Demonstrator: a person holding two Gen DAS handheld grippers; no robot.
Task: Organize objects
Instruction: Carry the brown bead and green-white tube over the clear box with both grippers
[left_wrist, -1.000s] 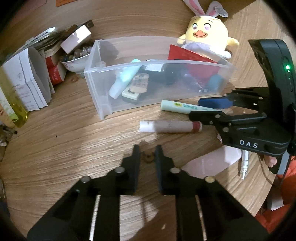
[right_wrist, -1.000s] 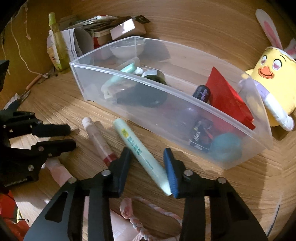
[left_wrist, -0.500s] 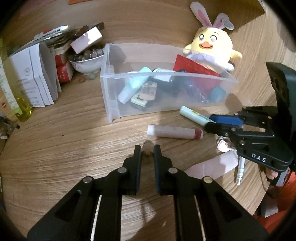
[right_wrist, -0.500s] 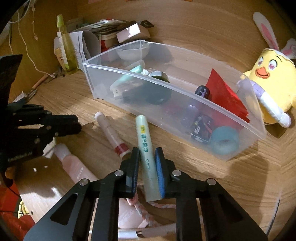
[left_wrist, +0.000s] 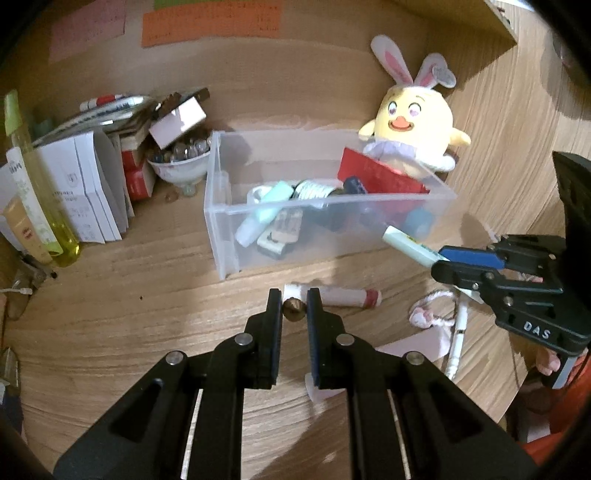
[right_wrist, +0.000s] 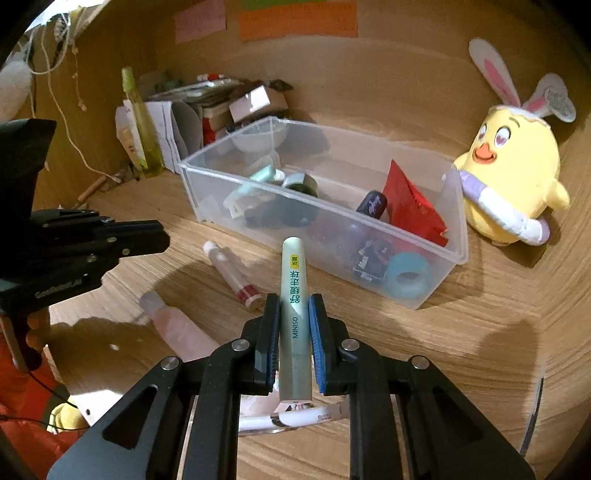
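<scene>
A clear plastic bin (left_wrist: 221, 192) (right_wrist: 458, 221) holds several small items on the wooden table. My left gripper (left_wrist: 293, 312) is shut on a small brown nut-like bead (left_wrist: 293, 314), raised above the table in front of the bin. My right gripper (right_wrist: 293, 317) is shut on a pale green MINISO tube (right_wrist: 293, 280), lifted and pointing at the bin; the tube also shows in the left wrist view (left_wrist: 406, 245). A white and red tube (left_wrist: 343, 297) (right_wrist: 231, 271) lies on the table before the bin.
A yellow plush chick (left_wrist: 413, 125) (right_wrist: 513, 177) sits right of the bin. Papers, boxes, a bowl of marbles (left_wrist: 181, 162) and a yellow bottle (left_wrist: 33, 184) crowd the left. A pink bottle (right_wrist: 177, 328), a braided cord (left_wrist: 428, 314) and a white pen (left_wrist: 456, 339) lie near the front.
My left gripper closed on the brown bead and lifted it. My right gripper closed on the green tube and raised it off the table toward the bin.
</scene>
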